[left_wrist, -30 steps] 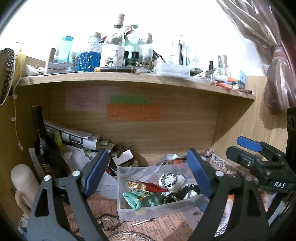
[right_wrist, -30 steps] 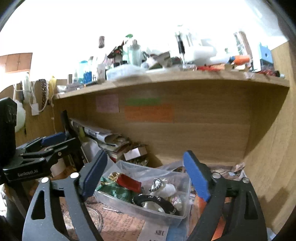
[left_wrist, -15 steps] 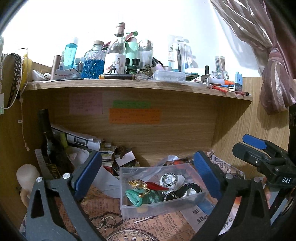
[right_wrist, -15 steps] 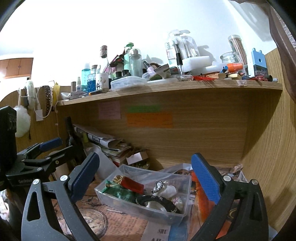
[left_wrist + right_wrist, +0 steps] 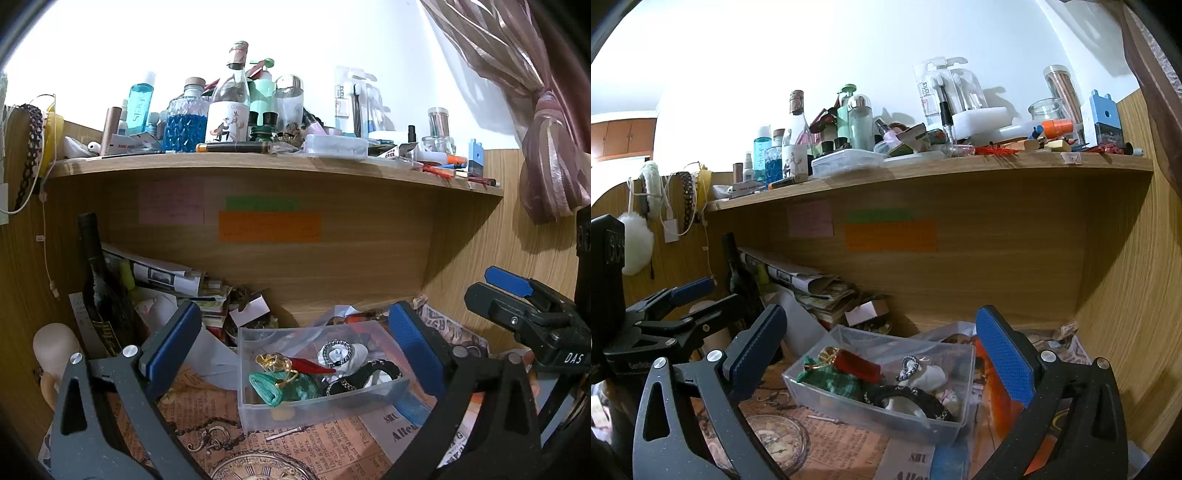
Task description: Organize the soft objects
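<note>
We have both tongs spread wide and holding nothing. Left tongs (image 5: 291, 343) and right tongs (image 5: 879, 347) each frame the clear plastic bin (image 5: 317, 400) between their blue pads, hovering in front of it without touching.

The bin sits on the newspaper-print cover (image 5: 295, 446) of the worktop, under the wooden shelf (image 5: 273, 164). The soft objects are inside it:
- green fabric pouch (image 5: 284, 386) at the front left, lying flat
- red pouch (image 5: 314, 365) with a gold tie just behind it, touching the green one
- black band (image 5: 362, 374) curled on the right side
- white item (image 5: 341, 354) with a grey ring on top, at the back right (we can't tell what it is)

In the right wrist view the same bin (image 5: 882, 413) shows the green pouch (image 5: 831, 380) and red pouch (image 5: 858, 365) at its left end, and the black band (image 5: 905, 400) near the front wall.

The dark bottle (image 5: 101, 291) stands upright left of the bin, well apart. Rolled papers (image 5: 166, 275) are stacked behind. The shelf top is crowded with bottles and jars. Three sticky notes (image 5: 269, 226) are on the back panel.

The right tongs' body shows at the right edge of the left wrist view.
</note>
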`<state>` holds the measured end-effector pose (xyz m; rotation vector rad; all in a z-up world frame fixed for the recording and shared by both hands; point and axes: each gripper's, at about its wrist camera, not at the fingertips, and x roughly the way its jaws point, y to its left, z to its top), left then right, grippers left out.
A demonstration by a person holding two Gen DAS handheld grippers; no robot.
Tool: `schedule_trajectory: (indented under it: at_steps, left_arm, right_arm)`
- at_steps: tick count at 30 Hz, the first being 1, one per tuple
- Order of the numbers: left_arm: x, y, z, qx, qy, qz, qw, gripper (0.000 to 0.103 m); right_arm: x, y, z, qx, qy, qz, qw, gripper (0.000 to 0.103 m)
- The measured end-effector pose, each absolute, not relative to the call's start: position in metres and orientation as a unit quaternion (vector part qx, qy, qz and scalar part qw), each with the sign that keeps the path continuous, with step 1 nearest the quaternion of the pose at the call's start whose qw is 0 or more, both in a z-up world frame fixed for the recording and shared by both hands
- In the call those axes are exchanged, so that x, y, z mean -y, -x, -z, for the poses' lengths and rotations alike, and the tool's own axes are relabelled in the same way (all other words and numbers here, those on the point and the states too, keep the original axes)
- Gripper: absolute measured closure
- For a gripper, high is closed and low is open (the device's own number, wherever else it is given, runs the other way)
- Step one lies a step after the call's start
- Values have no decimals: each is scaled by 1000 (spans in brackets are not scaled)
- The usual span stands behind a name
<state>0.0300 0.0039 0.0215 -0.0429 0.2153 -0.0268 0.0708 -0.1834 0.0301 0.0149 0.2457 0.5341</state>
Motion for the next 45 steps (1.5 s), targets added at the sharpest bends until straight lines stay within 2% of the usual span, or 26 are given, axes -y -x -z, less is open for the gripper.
schedule_trajectory:
  at_steps: [45]
  left_arm:
    - [-2,-35,-17,-115,18,11,993,0]
  right_arm:
    - [181,-71,-27,-125,-8,-263,957,0]
